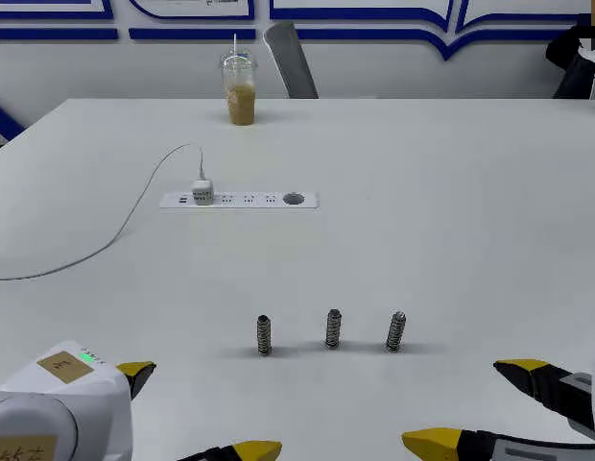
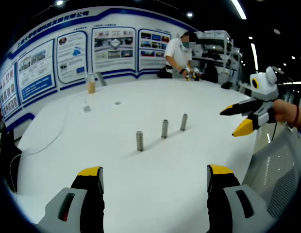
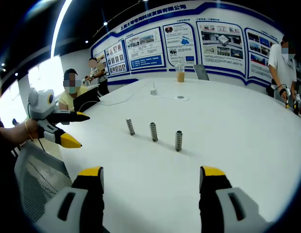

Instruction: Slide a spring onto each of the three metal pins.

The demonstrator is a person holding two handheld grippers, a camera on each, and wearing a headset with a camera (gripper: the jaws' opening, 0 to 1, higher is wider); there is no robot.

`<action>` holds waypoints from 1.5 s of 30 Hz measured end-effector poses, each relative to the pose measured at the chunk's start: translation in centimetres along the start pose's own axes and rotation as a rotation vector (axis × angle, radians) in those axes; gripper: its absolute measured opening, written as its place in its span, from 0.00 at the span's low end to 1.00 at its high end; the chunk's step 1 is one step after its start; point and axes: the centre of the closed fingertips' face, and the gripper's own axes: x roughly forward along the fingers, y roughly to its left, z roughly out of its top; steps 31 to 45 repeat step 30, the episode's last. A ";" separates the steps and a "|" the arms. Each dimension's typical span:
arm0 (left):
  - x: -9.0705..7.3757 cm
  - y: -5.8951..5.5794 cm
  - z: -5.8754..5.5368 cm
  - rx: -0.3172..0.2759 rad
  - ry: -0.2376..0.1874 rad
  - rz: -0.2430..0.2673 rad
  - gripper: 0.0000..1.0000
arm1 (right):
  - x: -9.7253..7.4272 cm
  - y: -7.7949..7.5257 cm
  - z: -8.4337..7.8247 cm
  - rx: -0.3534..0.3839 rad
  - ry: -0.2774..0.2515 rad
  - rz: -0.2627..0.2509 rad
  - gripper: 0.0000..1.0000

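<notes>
A broad white table (image 1: 451, 192) runs to a wall of blue-trimmed panels. One white power strip (image 1: 240, 200) lies on it with a single plug and cable at its left end. One plastic cup (image 1: 240, 91) of brown drink stands beyond the strip, near the far edge. On the strip's near side, three springs (image 1: 333, 328) stand upright in a row, apart from each other. They are grey, tight metal coils. Nearer still, the left gripper (image 1: 194, 411) and right gripper (image 1: 470, 403) hover with yellow-tipped jaws spread wide, holding nothing.
</notes>
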 end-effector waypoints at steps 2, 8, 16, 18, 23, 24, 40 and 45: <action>0.0 0.0 -0.1 -0.003 0.005 0.002 0.89 | -0.1 0.0 0.0 0.007 -0.004 -0.002 0.82; -0.1 -0.2 0.0 -0.020 -0.007 -0.002 0.89 | -0.1 0.1 -0.2 0.007 -0.002 -0.002 0.82; -0.2 -0.1 -0.1 -0.014 0.001 0.007 0.89 | -0.2 0.1 -0.3 0.018 -0.005 -0.006 0.83; -0.2 -0.1 -0.3 -0.022 0.008 0.008 0.89 | -0.2 0.2 -0.5 0.021 -0.003 -0.007 0.83; -0.2 -0.1 -0.6 -0.016 0.024 0.008 0.89 | -0.2 0.2 -0.7 0.032 -0.003 -0.013 0.84; -0.2 -0.2 -0.7 -0.016 0.027 0.008 0.89 | -0.2 0.2 -0.6 0.032 -0.003 -0.013 0.84; -0.3 0.0 -0.8 -0.014 0.034 0.013 0.89 | -0.2 0.2 -0.6 0.035 -0.002 -0.015 0.84; -0.3 0.0 -0.8 -0.014 0.034 0.013 0.89 | -0.2 0.2 -0.6 0.035 -0.002 -0.015 0.84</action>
